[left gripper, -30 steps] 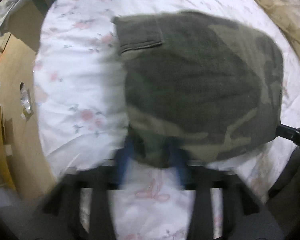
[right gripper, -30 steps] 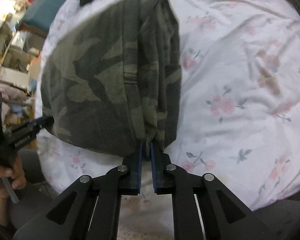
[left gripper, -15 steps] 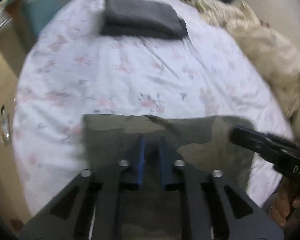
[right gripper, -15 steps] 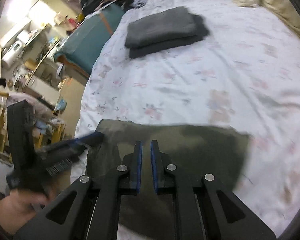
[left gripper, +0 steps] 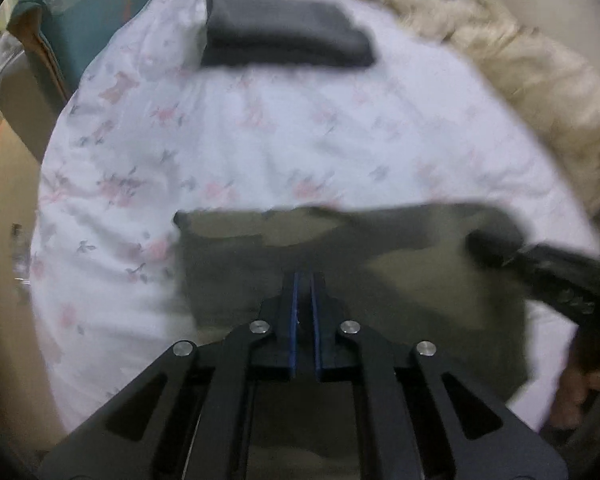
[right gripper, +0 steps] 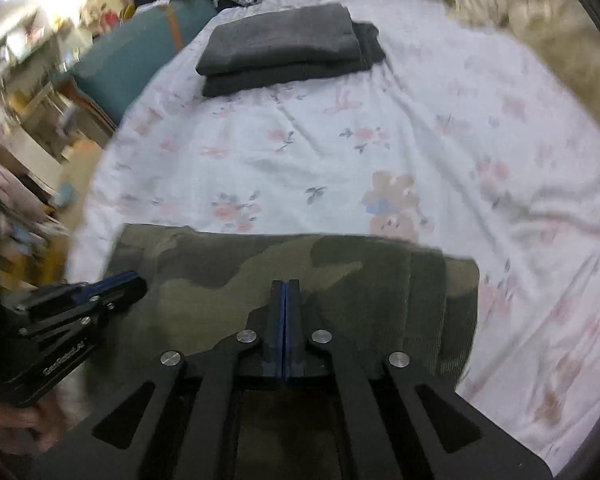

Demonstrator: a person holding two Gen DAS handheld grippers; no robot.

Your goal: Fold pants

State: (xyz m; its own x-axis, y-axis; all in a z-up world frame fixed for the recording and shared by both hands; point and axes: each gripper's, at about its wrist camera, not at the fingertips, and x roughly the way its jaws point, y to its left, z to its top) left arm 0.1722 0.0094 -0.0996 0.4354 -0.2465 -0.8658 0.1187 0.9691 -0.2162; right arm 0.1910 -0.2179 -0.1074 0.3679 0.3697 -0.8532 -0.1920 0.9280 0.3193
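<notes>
The camouflage pants [left gripper: 380, 264] lie folded in a flat block on the near edge of the floral bed sheet [left gripper: 284, 140]; they also show in the right wrist view [right gripper: 300, 272]. My left gripper [left gripper: 305, 280] is over the pants with its blue pads almost together and nothing visibly between them. My right gripper [right gripper: 286, 286] is shut with its pads touching, its tips over the pants, nothing in them. Each gripper shows in the other's view: the right one [left gripper: 540, 264], the left one [right gripper: 100, 288].
A stack of folded dark grey clothes [right gripper: 284, 52] lies at the far side of the bed. A crumpled beige blanket [left gripper: 520, 64] is at the far right. A teal chair [right gripper: 140, 56] and cluttered furniture stand beyond the bed's left edge.
Both grippers let go of the pants, which now lie folded on the bed. Both cameras tilted up from looking down on the cloth to looking across the bed. Both grippers closed up.
</notes>
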